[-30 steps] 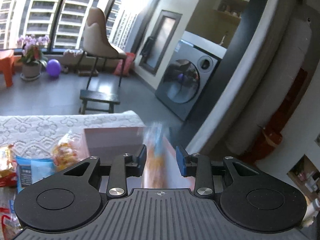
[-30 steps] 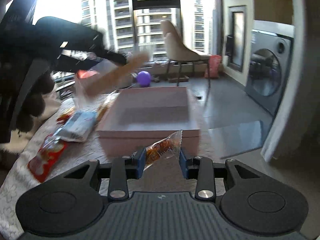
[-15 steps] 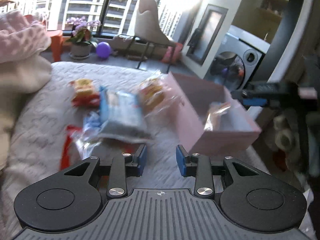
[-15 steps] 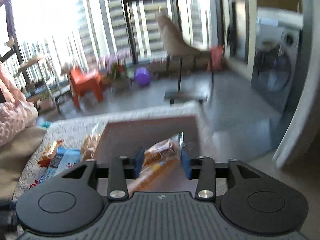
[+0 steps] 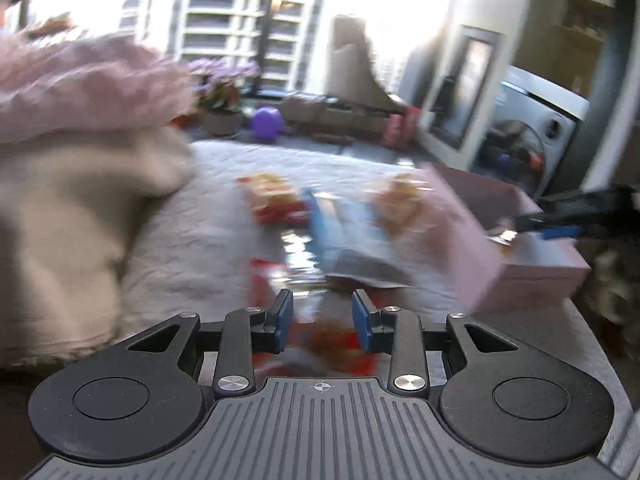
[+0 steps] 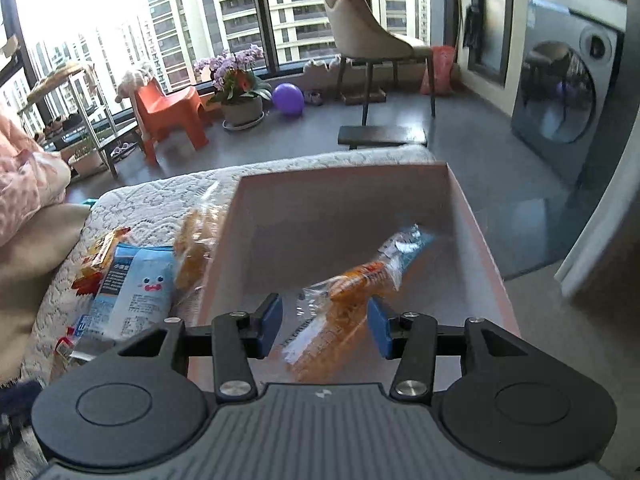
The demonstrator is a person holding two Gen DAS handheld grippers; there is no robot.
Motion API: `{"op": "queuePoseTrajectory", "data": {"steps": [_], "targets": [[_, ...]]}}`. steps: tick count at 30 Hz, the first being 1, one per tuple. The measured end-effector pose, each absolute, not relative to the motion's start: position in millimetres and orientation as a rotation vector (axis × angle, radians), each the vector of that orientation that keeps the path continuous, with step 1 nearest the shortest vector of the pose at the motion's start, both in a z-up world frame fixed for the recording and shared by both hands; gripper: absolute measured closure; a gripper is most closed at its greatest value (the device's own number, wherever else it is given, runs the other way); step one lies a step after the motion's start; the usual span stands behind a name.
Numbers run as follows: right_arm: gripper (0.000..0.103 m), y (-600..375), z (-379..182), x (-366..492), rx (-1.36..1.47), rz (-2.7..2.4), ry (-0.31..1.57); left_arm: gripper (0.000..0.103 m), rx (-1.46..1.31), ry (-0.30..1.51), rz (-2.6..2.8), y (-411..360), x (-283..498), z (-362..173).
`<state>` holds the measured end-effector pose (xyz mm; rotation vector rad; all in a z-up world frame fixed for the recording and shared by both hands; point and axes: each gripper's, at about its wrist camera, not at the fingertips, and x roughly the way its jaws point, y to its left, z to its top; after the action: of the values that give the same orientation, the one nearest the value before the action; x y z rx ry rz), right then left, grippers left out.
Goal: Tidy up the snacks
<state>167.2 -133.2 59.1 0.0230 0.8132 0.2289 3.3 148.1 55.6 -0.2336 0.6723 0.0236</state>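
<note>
Snacks, loose and boxed, on a bed (image 6: pixel 168 196) under a white lace cover.

Item 1: pink box (image 6: pixel 486 240), open-topped, at the bed's far right corner beside the floor. We see one clear orange snack packet (image 6: pixel 360 280) lying inside it, tilted, its blue end toward the far right wall.

Item 2: right gripper (image 6: pixel 324 322), over the near part of the box. Jaws stand wide, one on each side of the packet's near end; the blue pads do not press it, so we count it as released.

Item 3: blue snack bag (image 6: pixel 132 292) with a cartoon face, on the cover just left of the box.

Item 4: clear bag of orange snacks (image 6: pixel 196 244), leaning against the box's left wall.

Item 5: red and yellow packet (image 6: pixel 100 254), beyond the blue bag toward the bed's left edge.

Item 6: left gripper (image 5: pixel 322 326), low over the bed's near side. Jaws part-open with a red packet (image 5: pixel 332 340) under the gap; heavy blur, so we cannot tell whether the pads touch it.

Item 7: beige and pink bedding (image 5: pixel 80 184), heaped at the left edge.

Surroundings: beige chair (image 6: pixel 368 36), washing machine (image 6: pixel 560 108), purple ball (image 6: pixel 288 98), potted orchid (image 6: pixel 238 80), orange stool (image 6: pixel 168 114).
</note>
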Motion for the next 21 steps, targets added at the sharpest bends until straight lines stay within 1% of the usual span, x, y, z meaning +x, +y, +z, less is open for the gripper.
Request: {"op": "queuePoseTrajectory", "data": {"steps": [3, 5, 8, 9, 11, 14, 17, 21], "targets": [[0.044, -116.6, 69.1, 147.1, -0.006, 0.248, 0.768, 0.067, -0.301, 0.71, 0.016, 170.8, 4.1, 49.7], [0.041, -103.7, 70.6, 129.0, -0.008, 0.282, 0.746, 0.067, -0.313, 0.736, 0.001, 177.1, 5.0, 44.4], [0.04, -80.7, 68.1, 106.7, 0.007, 0.322, 0.741, 0.066, -0.32, 0.766, -0.016, 177.4, 4.6, 34.8], [0.04, -76.5, 67.1, 101.3, 0.018, 0.329, 0.744, 0.063, -0.331, 0.779, -0.043, 175.4, 1.9, 33.0], [0.04, -63.7, 61.5, 90.2, 0.042, 0.358, 0.761, 0.062, -0.346, 0.777, -0.083, 174.9, -4.0, 32.8], [0.034, -43.4, 52.6, 82.0, 0.055, 0.412, 0.813, 0.062, -0.383, 0.743, -0.036, 190.4, -17.0, 40.5], [0.031, -15.8, 40.6, 78.6, 0.057, 0.447, 0.871, 0.062, -0.344, 0.738, 0.089, 205.3, -27.7, 46.5], [0.031, 23.2, 21.6, 77.6, 0.068, 0.457, 0.937, 0.062, -0.308, 0.767, 0.165, 213.9, -35.6, 44.5]]}}
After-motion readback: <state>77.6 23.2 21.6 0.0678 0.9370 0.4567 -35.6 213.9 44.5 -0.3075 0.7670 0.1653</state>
